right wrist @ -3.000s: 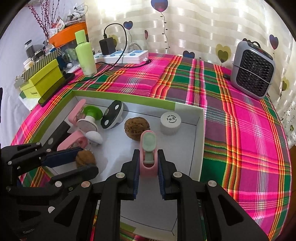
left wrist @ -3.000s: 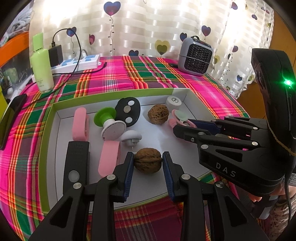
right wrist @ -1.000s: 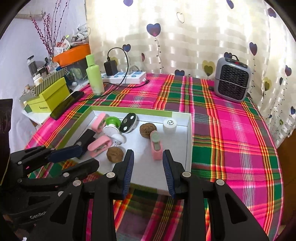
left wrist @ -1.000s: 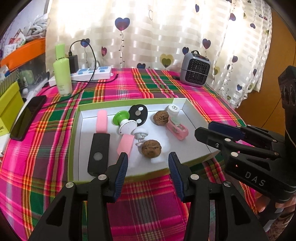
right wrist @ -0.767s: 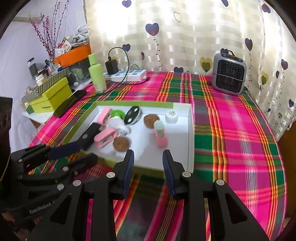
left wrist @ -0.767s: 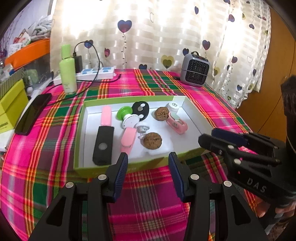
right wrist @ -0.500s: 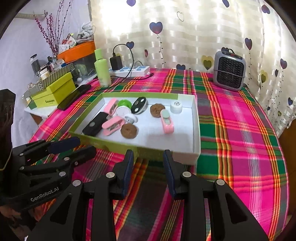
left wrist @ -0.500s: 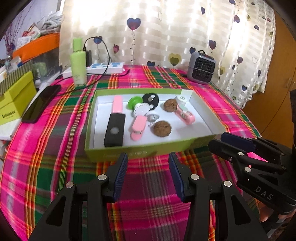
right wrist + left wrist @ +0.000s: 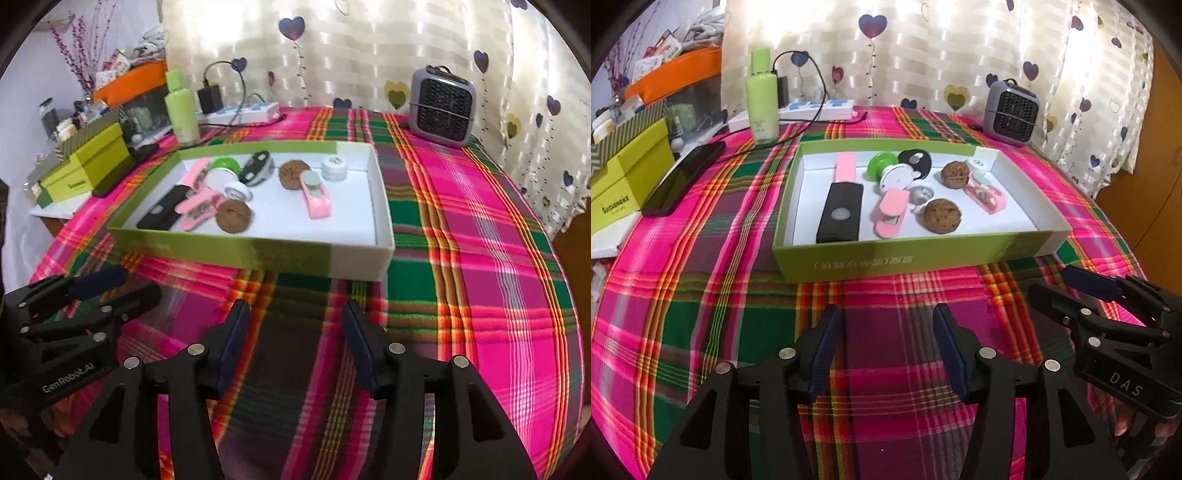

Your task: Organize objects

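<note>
A green-walled box [image 9: 905, 258] with a white floor sits on the plaid cloth. In it lie two walnuts [image 9: 942, 220], a black slab [image 9: 840, 213], pink clips [image 9: 891, 212], a green-and-white knob [image 9: 882, 164], a black oval piece [image 9: 916, 162] and a small white jar [image 9: 978, 165]. My left gripper [image 9: 888, 334] is open and empty, above the cloth in front of the box. My right gripper [image 9: 295, 332] is open and empty too, in front of the box [image 9: 258, 251]. The pink clip with a green pad [image 9: 314, 194] lies near the far walnut [image 9: 293, 173].
A grey mini heater [image 9: 1010, 110] stands at the back right. A green bottle [image 9: 761, 96], a power strip with charger [image 9: 816, 107], a black phone [image 9: 685, 177] and a yellow-green carton [image 9: 624, 184] are at the back left. The table edge drops off at right.
Both grippers let go of the walnut and the pink clip inside the box, opened, and pulled back toward me. The box now lies farther ahead.
</note>
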Demonstrator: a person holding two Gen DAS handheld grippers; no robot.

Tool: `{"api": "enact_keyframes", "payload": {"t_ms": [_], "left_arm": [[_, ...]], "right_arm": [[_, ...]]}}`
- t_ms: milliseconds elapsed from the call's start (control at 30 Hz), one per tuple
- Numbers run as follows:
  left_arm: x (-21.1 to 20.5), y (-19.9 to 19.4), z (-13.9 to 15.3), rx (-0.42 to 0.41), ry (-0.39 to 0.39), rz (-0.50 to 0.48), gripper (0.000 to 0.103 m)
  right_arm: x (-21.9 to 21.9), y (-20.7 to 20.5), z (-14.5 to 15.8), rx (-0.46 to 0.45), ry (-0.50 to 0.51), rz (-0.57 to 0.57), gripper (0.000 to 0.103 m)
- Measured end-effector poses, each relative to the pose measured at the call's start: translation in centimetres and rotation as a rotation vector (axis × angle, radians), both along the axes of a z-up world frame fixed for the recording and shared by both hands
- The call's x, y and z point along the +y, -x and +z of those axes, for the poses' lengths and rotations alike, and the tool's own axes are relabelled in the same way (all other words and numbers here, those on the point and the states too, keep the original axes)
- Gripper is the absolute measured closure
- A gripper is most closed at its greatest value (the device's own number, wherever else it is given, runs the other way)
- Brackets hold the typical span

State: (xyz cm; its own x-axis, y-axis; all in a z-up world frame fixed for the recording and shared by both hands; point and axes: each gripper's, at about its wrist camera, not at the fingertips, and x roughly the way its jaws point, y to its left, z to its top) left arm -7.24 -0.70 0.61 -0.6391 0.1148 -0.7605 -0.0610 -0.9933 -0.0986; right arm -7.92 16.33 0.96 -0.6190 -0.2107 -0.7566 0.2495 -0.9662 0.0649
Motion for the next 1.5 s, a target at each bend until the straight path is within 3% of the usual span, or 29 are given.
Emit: {"api": "enact_keyframes", "payload": {"t_ms": [267, 433, 600, 867, 1500], "left_arm": [[0.3, 0.2, -0.2, -0.011, 0.013, -0.005, 0.043], [0.1, 0.3, -0.1, -0.012, -0.003, -0.004, 0.041], [0.2, 0.3, -0.2, -0.013, 0.004, -0.004, 0.039], [1.6, 0.3, -0.5, -0.024, 0.101, -0.007, 0.037], [1.6, 0.5, -0.5, -0.026, 0.095, 0.002, 0.034]], "right_arm": [[1.0, 0.5, -0.5, -0.03, -0.012, -0.067, 0.045], [0.2, 0.5, -0.7, -0.031, -0.084, -0.065, 0.041], [0.9, 0.8, -0.9, -0.044, -0.081, -0.102, 0.027], [0.7, 0.8, -0.9, -0.044, -0.085, -0.103, 0.026], [0.8, 0.9, -0.9, -0.044, -0.086, -0.102, 0.026]]}}
